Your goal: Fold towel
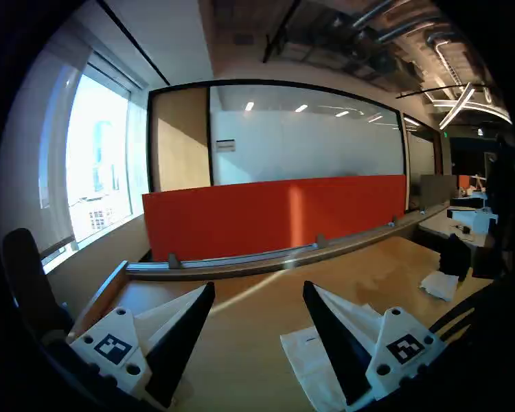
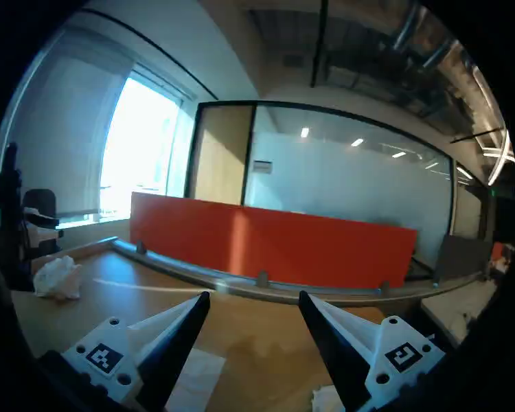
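Observation:
A flat white towel [image 1: 304,358] lies on the wooden desk [image 1: 257,343] low in the left gripper view, partly under the right finger. My left gripper [image 1: 257,285] hovers over the desk, open, with nothing between its fingers. A crumpled white cloth [image 1: 439,283] sits farther off to the right. In the right gripper view, my right gripper [image 2: 254,294] is also open and empty above the desk [image 2: 257,350]. A flat white towel corner [image 2: 197,379] shows beneath it. A crumpled white cloth [image 2: 57,277] rests at the left, and a small white scrap [image 2: 324,399] shows by the right finger.
An orange divider panel [image 1: 278,213] on a metal rail [image 1: 271,259] closes the desk's far side. A dark object [image 1: 455,257] stands beside the crumpled cloth. A black chair back [image 1: 25,275] is at the left by the window. More desks lie to the right.

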The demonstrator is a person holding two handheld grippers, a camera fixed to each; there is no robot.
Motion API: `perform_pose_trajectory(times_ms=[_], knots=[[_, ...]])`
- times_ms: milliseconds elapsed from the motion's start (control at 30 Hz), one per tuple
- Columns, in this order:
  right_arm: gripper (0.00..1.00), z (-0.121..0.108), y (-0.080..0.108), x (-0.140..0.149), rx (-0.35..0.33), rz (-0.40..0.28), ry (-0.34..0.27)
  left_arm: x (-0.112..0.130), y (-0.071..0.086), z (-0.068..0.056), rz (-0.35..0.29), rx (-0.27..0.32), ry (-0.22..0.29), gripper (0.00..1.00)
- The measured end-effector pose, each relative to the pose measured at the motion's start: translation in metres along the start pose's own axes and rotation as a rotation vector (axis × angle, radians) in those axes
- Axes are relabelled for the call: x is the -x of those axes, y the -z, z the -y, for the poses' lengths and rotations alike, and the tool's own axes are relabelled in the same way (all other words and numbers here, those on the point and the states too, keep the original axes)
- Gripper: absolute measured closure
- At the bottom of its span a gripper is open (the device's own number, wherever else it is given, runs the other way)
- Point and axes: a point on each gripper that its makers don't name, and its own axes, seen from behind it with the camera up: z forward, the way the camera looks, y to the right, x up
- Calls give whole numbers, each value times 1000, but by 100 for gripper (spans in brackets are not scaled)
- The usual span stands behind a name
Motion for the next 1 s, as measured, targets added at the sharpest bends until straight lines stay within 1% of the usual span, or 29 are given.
perform_pose_trajectory(times_ms=[167, 267, 333, 467, 567, 767, 1000], knots=[[0, 28, -4, 16, -137, 63, 68, 16, -7, -28, 61, 142, -36, 5], [0, 40, -5, 20, -193, 87, 85, 25, -9, -39, 90, 209, -62, 5], [0, 44, -6, 23, -214, 100, 87, 29, -9, -45, 104, 234, -79, 5], [0, 48, -6, 31, -239, 125, 87, 42, -11, -53, 133, 269, -106, 5], [0, 53, -4, 43, -262, 154, 89, 56, -11, -59, 161, 285, -120, 5], [0, 63, 2, 74, -305, 221, 105, 89, -10, -74, 219, 323, -148, 4], [0, 74, 8, 106, -339, 273, 93, 130, -5, -87, 278, 349, -156, 4]])
